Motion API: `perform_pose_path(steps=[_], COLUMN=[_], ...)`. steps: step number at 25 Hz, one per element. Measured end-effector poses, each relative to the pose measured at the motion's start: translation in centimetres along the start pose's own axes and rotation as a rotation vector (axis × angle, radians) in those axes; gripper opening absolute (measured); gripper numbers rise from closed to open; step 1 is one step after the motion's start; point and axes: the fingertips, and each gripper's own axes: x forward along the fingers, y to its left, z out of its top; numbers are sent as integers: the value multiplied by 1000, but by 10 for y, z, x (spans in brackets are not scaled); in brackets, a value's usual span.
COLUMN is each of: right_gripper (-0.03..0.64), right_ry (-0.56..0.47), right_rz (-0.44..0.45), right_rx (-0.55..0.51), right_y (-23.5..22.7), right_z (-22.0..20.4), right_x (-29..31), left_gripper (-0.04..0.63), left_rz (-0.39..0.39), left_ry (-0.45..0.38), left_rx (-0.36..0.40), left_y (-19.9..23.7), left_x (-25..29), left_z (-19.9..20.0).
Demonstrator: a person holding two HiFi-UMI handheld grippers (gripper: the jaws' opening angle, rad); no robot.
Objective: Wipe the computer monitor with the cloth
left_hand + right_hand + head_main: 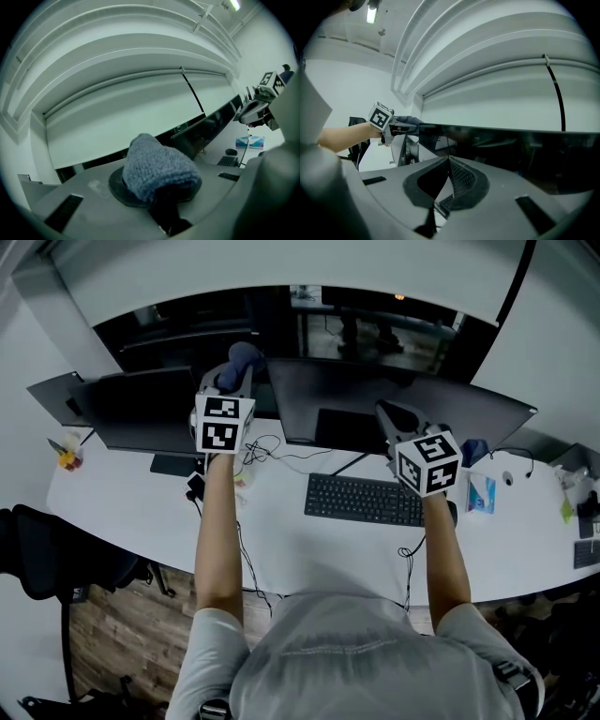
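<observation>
Left tongs (234, 377) pinch the blue-grey cloth (246, 356), held by the dark monitor (403, 395) at its top left corner (contact unclear). Wiping seems about to begin: next, press the cloth flat and sweep rightward. Right tongs (397, 418), pressed together and empty, hover before the screen.

Fuzzy cloth (157, 171), glossy monitor (511, 154).
</observation>
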Motion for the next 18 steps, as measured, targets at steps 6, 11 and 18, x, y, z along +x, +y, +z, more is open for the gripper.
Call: perform_pose_path(steps=[6, 11, 18], right_gripper=[1, 1, 1], right_ry=[8, 36, 61], right_rz=[14, 38, 27], right_rx=[4, -15, 14], right_y=[5, 11, 14], right_z=[-3, -12, -31], right_x=[7, 6, 7], left_gripper=[51, 50, 51], left_rz=[-119, -149, -180], left_ry=[-88, -77, -28], left_rx=[116, 159, 78], left_y=[-30, -41, -56], left_x=[2, 0, 9], left_z=[11, 3, -27])
